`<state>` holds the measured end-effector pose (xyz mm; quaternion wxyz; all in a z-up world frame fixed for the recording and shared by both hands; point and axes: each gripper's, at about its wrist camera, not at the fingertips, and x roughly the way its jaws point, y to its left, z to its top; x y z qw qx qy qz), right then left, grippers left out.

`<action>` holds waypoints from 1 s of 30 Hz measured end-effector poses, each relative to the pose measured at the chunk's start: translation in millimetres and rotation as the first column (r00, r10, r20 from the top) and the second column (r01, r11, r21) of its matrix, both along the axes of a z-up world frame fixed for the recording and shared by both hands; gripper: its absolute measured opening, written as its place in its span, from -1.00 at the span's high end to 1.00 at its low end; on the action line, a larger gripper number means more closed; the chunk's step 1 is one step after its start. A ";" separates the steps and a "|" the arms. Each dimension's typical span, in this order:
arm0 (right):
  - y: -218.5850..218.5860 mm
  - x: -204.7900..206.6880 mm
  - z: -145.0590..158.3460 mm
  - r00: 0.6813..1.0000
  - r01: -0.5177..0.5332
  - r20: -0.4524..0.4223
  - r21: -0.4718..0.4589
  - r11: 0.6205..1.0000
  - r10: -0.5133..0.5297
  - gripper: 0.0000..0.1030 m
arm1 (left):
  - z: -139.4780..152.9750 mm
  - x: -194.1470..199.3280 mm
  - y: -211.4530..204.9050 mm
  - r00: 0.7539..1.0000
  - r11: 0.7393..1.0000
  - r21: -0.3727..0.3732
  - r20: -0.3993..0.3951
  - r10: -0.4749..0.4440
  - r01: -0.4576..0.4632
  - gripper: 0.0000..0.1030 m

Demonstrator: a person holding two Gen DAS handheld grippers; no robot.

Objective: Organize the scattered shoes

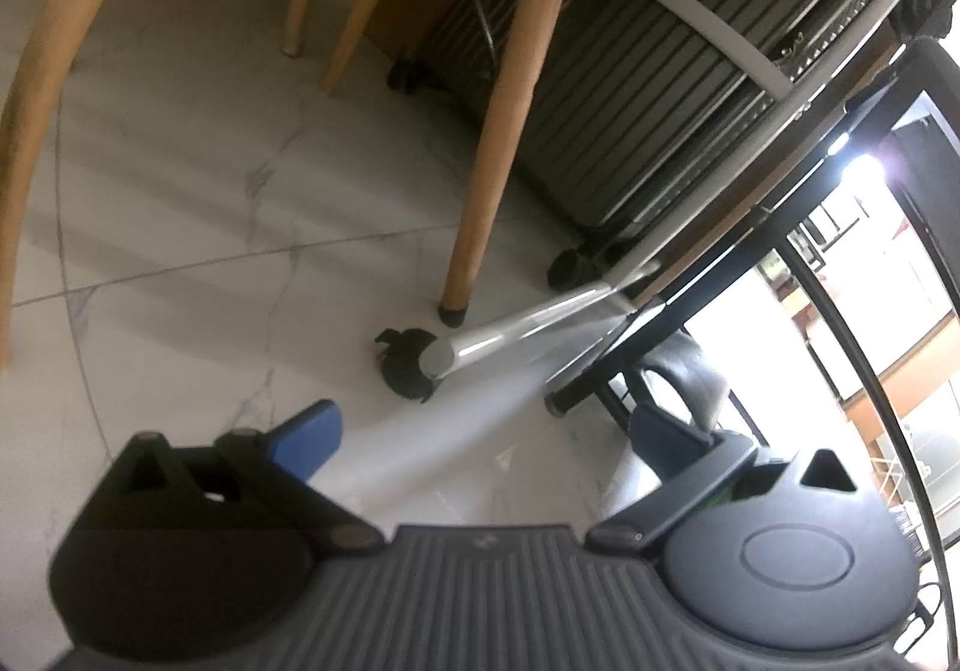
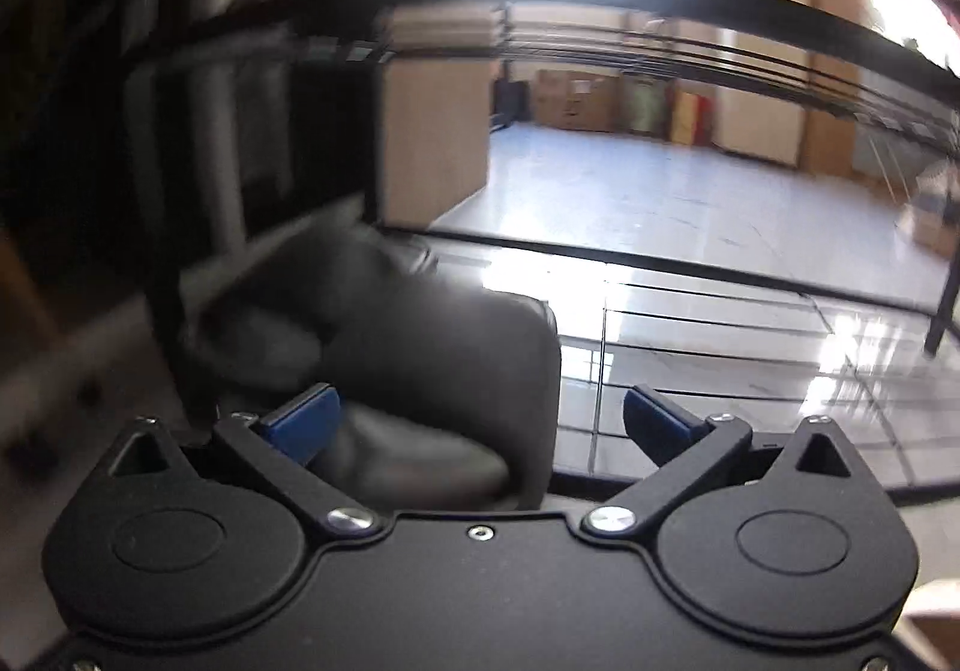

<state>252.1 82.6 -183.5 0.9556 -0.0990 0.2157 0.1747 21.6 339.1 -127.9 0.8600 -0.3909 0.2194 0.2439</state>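
Observation:
A black shoe [image 2: 408, 335] stands on the wire shelf of a black shoe rack [image 2: 708, 335], blurred in the right wrist view. My right gripper [image 2: 477, 425] is open wide. The shoe's heel end lies between the fingers, close against the left blue pad [image 2: 300, 425], while the right pad [image 2: 654, 425] is well apart from it. In the left wrist view the same black shoe [image 1: 684, 371] shows just beyond the right finger, at the rack's black frame [image 1: 600, 371]. My left gripper [image 1: 483, 434] is open over the bare floor with nothing between its pads.
Wooden chair legs [image 1: 492, 131] stand on the white marble floor [image 1: 210, 251]. A chrome leg with a black caster [image 1: 408, 365] lies ahead of the left gripper. A ribbed grey case [image 1: 630, 89] stands behind. Beyond the rack are cardboard boxes [image 2: 570, 101] and open floor.

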 end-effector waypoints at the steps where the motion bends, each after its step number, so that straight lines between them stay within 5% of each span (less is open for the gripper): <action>1: 3.4 0.4 -1.6 1.000 -0.005 0.009 -0.016 1.000 0.006 -0.95 | 0.2 0.0 -0.2 1.000 1.000 0.001 -0.001 0.000 0.000 -0.99; 8: 34.4 15.3 -7.7 0.999 0.012 0.051 -0.072 0.997 -0.008 -0.41 | -0.2 -1.3 -3.0 1.000 1.000 0.002 -0.002 0.000 0.000 -0.99; 15: 43.1 5.0 -22.4 0.986 0.014 0.168 -0.125 0.992 0.007 -0.29 | 0.4 2.2 -0.9 1.000 1.000 0.001 -0.002 -0.002 0.002 -0.99; 26: 56.9 -23.7 -27.6 0.919 0.006 0.383 -0.248 0.969 0.093 -0.04 | 0.1 0.3 0.3 1.000 1.000 -0.003 0.004 -0.004 0.004 -0.99; 30: 56.8 -12.9 -20.8 0.925 -0.006 0.370 -0.224 0.975 0.090 -0.04 | 0.9 0.3 -0.2 1.000 1.000 0.000 0.005 -0.006 0.006 -0.99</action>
